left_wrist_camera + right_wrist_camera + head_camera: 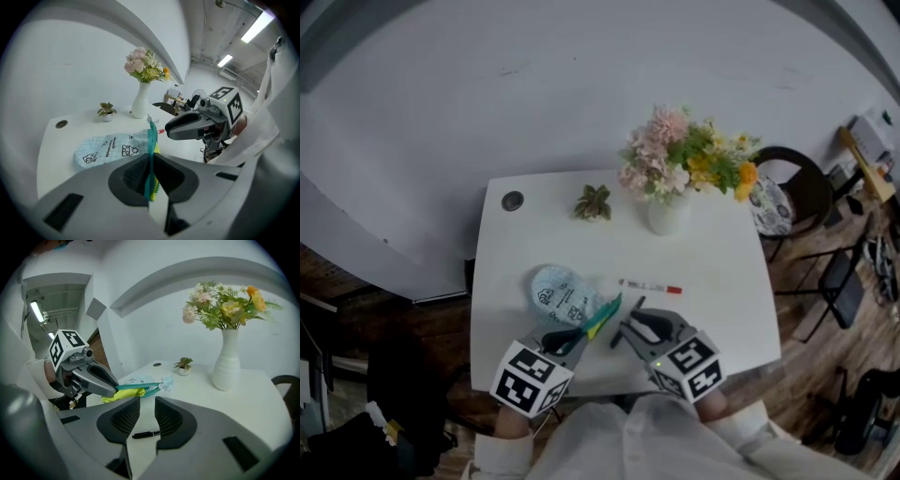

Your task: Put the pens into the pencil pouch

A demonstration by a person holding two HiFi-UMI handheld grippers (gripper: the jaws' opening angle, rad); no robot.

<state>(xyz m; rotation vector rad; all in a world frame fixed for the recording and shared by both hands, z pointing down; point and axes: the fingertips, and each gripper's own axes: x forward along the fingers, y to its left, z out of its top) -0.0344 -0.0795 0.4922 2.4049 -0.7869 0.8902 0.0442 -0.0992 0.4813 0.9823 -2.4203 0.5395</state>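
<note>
A light blue printed pencil pouch [561,292] lies on the white table [712,253]. My left gripper [581,330] is shut on its teal zipper edge [151,140], which shows yellow lining, and holds that edge lifted. My right gripper [626,330] stands open just right of the pouch mouth. A black pen [146,433] lies on the table below its jaws, untouched. A white pen with a red cap [650,287] lies further out, right of the pouch. In the right gripper view the left gripper [101,380] pinches the pouch [140,380].
A white vase of flowers [667,214] stands at the table's back right. A small potted plant [592,202] and a round cable hole [513,201] are at the back. Dark chairs [797,192] stand beyond the right edge.
</note>
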